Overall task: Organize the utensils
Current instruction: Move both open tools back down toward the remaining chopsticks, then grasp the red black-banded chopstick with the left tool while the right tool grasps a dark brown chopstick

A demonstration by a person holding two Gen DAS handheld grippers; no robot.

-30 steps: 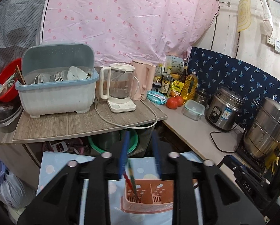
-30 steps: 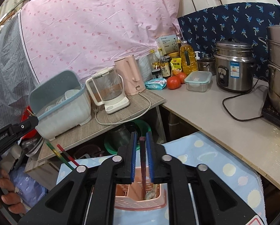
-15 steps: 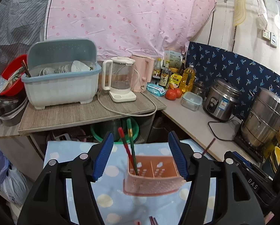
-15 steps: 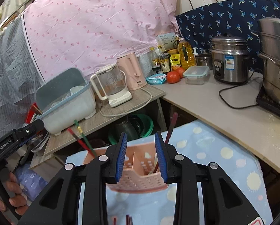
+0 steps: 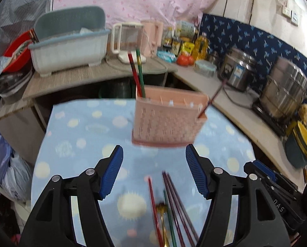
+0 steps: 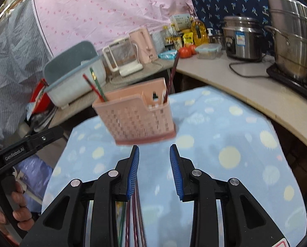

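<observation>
Your left gripper [image 5: 154, 171] sits low in the left wrist view, tilted down toward the blue dotted tablecloth [image 5: 81, 135]. Its jaws have just been opening and now stand wide apart with nothing between the blue pads [image 5: 112, 171]; no pad touches anything. Just past them, in the middle of the frame, stands the pink utensil basket [image 5: 165, 121]. A red chopstick [image 5: 133, 73] and a green chopstick [image 5: 140, 71] lean out of its left compartment, and a dark maroon chopstick [image 5: 212, 100] slants out at its right end. At the bottom centre, between and below your fingers, loose chopsticks [image 5: 174, 205] lie on the cloth beside a gold spoon [image 5: 161, 207].

Your right gripper [image 6: 154, 171] also points down at the cloth, low in the right wrist view. Its jaws were opening a moment ago and now stand at a narrower gap, released, holding nothing. The basket stands directly above the fingertips in that frame, apart from them, motion-blurred. More chopsticks show dimly beneath the gripper body at the bottom of the frame.

At the lower left of the right wrist view, your left hand [image 6: 13, 216] wraps the black handle of the other gripper, which angles up to the right toward the basket.
</observation>
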